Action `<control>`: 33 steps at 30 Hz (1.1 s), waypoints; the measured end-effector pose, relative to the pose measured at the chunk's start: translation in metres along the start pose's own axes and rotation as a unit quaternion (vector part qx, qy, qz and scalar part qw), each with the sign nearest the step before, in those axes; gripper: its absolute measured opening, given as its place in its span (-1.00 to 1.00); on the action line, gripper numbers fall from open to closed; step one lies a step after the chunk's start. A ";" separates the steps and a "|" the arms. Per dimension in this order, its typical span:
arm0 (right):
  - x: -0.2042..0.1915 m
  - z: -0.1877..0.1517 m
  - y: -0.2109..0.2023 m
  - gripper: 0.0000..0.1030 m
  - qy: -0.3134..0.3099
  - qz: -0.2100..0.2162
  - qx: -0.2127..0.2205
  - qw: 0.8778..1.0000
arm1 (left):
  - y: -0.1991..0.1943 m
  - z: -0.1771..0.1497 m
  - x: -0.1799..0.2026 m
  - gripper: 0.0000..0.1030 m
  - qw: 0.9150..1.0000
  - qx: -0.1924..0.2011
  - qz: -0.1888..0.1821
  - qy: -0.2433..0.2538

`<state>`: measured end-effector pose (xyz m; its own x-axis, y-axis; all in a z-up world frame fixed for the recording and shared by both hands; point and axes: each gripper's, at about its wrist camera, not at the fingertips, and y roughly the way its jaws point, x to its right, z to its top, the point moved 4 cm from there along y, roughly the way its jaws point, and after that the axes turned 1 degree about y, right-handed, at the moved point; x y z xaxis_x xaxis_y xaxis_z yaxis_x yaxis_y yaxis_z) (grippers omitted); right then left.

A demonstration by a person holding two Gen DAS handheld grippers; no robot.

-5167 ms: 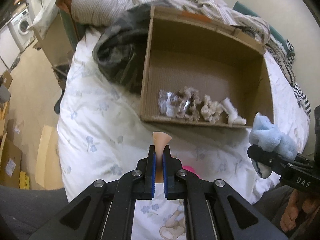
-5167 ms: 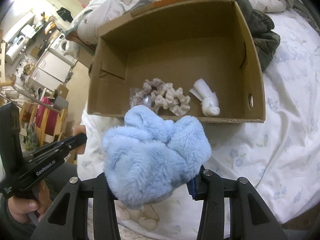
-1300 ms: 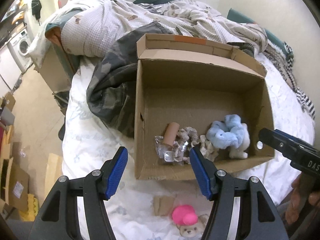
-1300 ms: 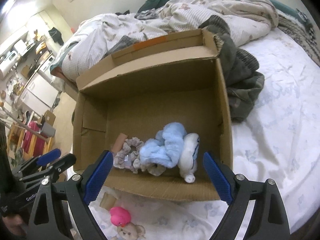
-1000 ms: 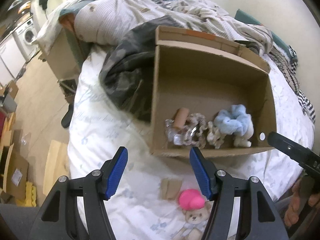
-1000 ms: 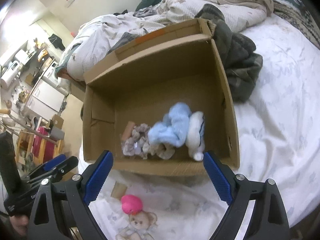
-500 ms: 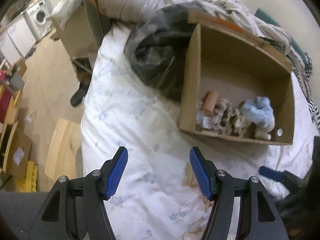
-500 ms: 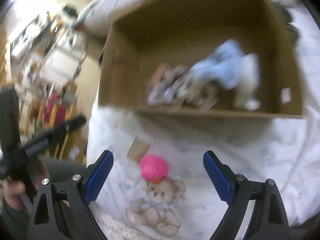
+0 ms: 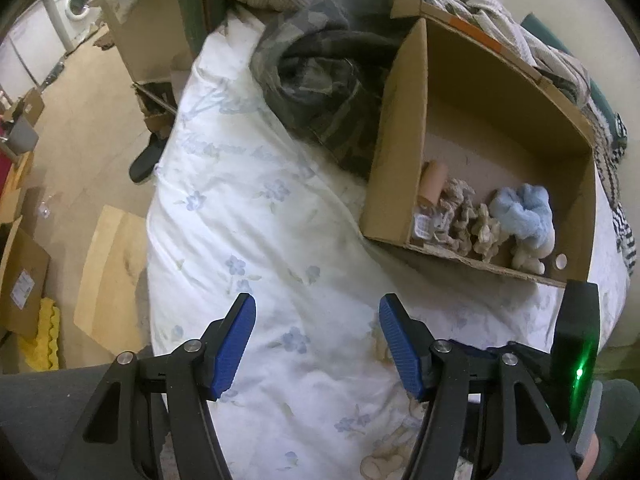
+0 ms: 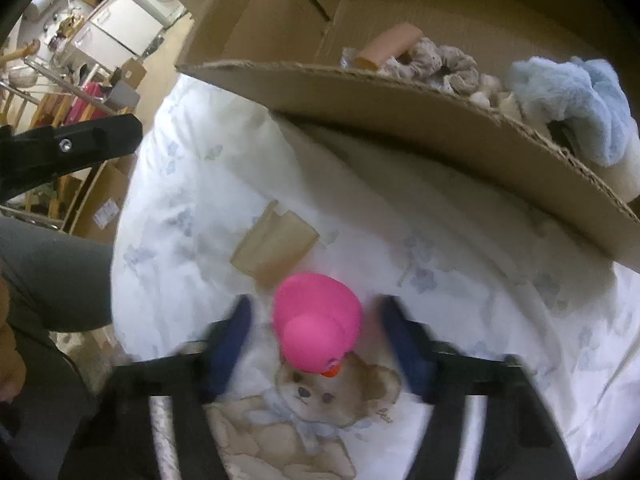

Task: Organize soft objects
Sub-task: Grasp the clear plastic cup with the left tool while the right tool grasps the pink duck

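Observation:
A cardboard box [image 9: 396,128] lies on the bed and holds a tan roll [image 9: 433,181], beige scrunchies [image 9: 466,216] and a fluffy blue item [image 9: 522,216]. The box front wall [image 10: 400,108] also shows in the right wrist view. My right gripper [image 10: 316,336] is open, blurred, with its jaws on either side of a pink rubber duck [image 10: 316,332] lying on the sheet. A flat tan piece [image 10: 274,244] lies just beyond the duck. My left gripper [image 9: 318,344] is open and empty above the white floral sheet, left of the box.
A camouflage garment [image 9: 324,80] is bunched at the box's left. A printed teddy bear [image 10: 304,412] is on the sheet. The bed edge drops to the floor [image 9: 80,120] at left, with cardboard boxes [image 9: 20,276] there.
My right gripper has dropped down close around the pink duck. My left gripper has drawn back and left from the box. Earlier, the blue item and tan roll were placed in the box.

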<state>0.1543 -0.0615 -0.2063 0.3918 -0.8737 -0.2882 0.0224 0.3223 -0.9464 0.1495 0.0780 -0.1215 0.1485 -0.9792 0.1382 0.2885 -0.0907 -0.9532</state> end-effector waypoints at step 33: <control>0.083 -0.030 -0.085 -0.08 0.109 0.031 0.079 0.990 | 0.070 -0.034 0.074 -0.69 0.991 -0.091 -0.011 0.099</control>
<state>0.1569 -0.1719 -0.1544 0.1900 -0.9024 -0.3868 0.1547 0.4166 -0.8958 0.1483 -0.0070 -0.1870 -0.0488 -0.9915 0.1204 0.1119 -0.1252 -0.9858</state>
